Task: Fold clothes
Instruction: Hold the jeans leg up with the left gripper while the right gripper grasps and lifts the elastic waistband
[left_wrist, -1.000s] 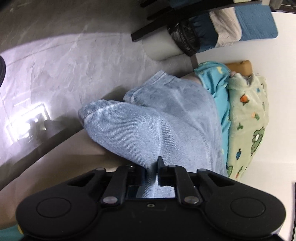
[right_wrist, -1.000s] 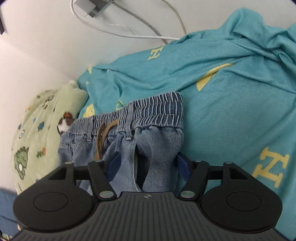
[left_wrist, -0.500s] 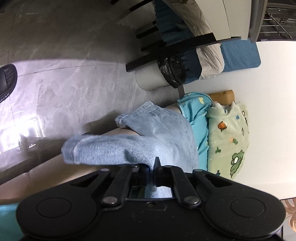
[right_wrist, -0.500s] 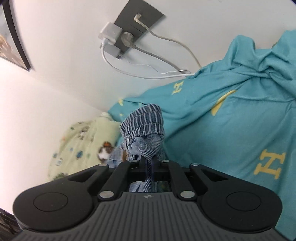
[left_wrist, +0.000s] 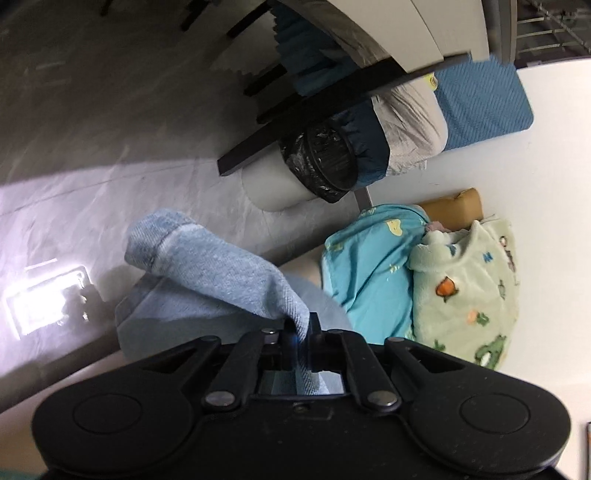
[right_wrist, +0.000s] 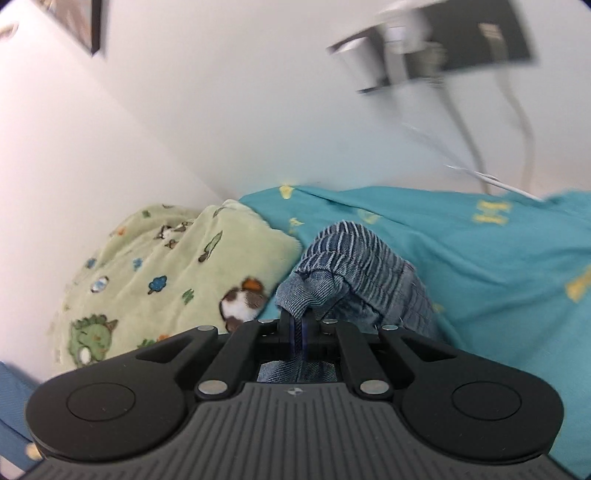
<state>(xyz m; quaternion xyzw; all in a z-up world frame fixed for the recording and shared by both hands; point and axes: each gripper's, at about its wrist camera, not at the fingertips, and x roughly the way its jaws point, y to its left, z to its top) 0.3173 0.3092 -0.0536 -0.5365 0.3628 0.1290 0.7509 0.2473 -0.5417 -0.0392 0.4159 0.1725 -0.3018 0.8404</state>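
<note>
Between the fingers of the right gripper (right_wrist: 298, 334), pressed together low in the right wrist view, sits a pinch of dark denim from the elastic waistband (right_wrist: 364, 258) of the jeans, which bunches up toward 12 o'clock over a teal garment (right_wrist: 480, 266). At 9 o'clock lies a pale green fleece (right_wrist: 155, 273) with cartoon prints. The left gripper (left_wrist: 300, 334) likewise pinches lighter denim, the hem end of a jeans leg (left_wrist: 207, 266), which drapes off toward 10 o'clock above the grey floor (left_wrist: 110, 177), with a lined bin (left_wrist: 306, 173) at 12 o'clock. Judging by this, the jeans are only gripped at both ends and held up. No fold is visible yet, and the teal garment and the fleece lie unfolded.
</note>
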